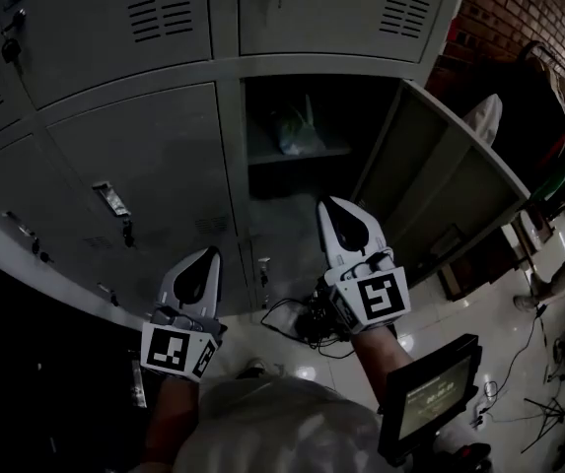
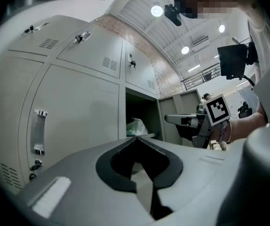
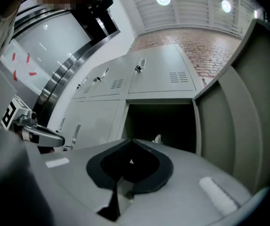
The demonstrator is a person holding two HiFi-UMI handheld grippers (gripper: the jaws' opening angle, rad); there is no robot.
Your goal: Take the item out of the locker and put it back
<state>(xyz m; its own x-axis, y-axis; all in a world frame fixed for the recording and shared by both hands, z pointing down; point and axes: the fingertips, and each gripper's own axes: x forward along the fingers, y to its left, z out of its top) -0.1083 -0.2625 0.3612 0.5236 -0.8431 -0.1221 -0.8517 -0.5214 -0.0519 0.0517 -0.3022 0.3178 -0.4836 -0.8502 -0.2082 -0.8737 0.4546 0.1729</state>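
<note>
A pale plastic bag (image 1: 300, 131) sits on the shelf (image 1: 307, 155) inside the open locker compartment; it also shows in the left gripper view (image 2: 137, 126) and as a small white tip in the right gripper view (image 3: 157, 139). The locker door (image 1: 450, 180) is swung wide to the right. My right gripper (image 1: 329, 205) is shut and empty, held in front of the opening, below the shelf and short of the bag. My left gripper (image 1: 207, 253) is shut and empty, lower and to the left, facing a closed locker door.
Closed grey locker doors with handles (image 1: 111, 200) fill the left. A small monitor (image 1: 438, 392) is at my right forearm. Cables (image 1: 297, 321) lie on the glossy floor below the lockers. Racks and clutter (image 1: 558, 136) stand by the brick wall at right.
</note>
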